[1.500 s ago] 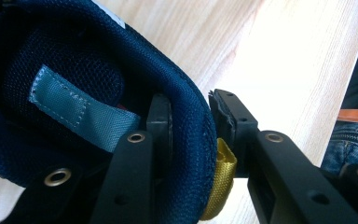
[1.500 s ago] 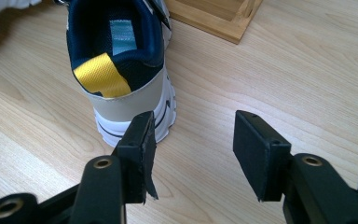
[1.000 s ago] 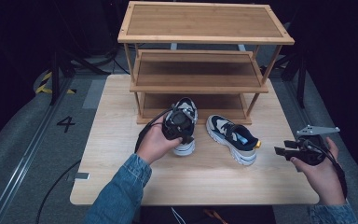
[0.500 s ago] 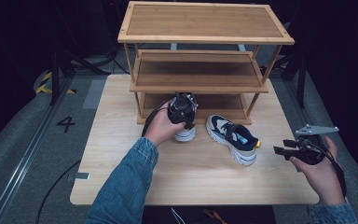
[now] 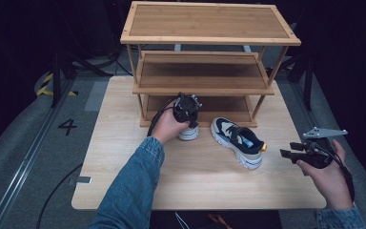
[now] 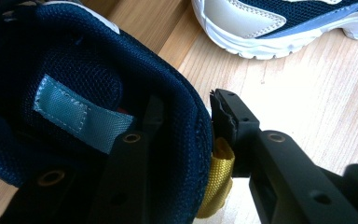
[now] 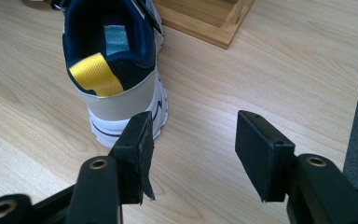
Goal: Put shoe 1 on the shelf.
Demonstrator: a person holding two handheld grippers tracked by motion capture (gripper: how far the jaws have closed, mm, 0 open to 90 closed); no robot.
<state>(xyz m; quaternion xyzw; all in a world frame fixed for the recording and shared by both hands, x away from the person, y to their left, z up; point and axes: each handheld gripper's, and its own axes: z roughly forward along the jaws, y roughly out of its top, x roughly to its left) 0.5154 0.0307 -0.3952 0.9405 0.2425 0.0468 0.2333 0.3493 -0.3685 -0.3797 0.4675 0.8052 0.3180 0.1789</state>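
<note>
A navy and white sneaker [image 5: 188, 134] stands on the wooden table [image 5: 124, 181] in front of the rack's bottom shelf. My left gripper [image 5: 188, 121] points down on its heel. In the left gripper view, one jaw is inside the navy sneaker [image 6: 74, 70] and the other is outside by the yellow pull tab [image 6: 219, 177]. The left gripper [image 6: 186, 100] is shut on the heel collar, and its jaws have just been opening slightly. The second sneaker [image 5: 238, 140] lies to the right. My right gripper [image 5: 286, 153] hovers open and empty behind that sneaker's heel [image 7: 121, 93].
A three-tier bamboo shoe rack [image 5: 209, 21] stands at the table's far side; its lower shelves are bare. The second sneaker [image 6: 279, 23] lies close beside the left gripper. Dark floor with cables surrounds the table.
My left hand has carried the sneaker away from me toward the rack's bottom shelf and lowered it. The right hand and the second sneaker have stayed put.
</note>
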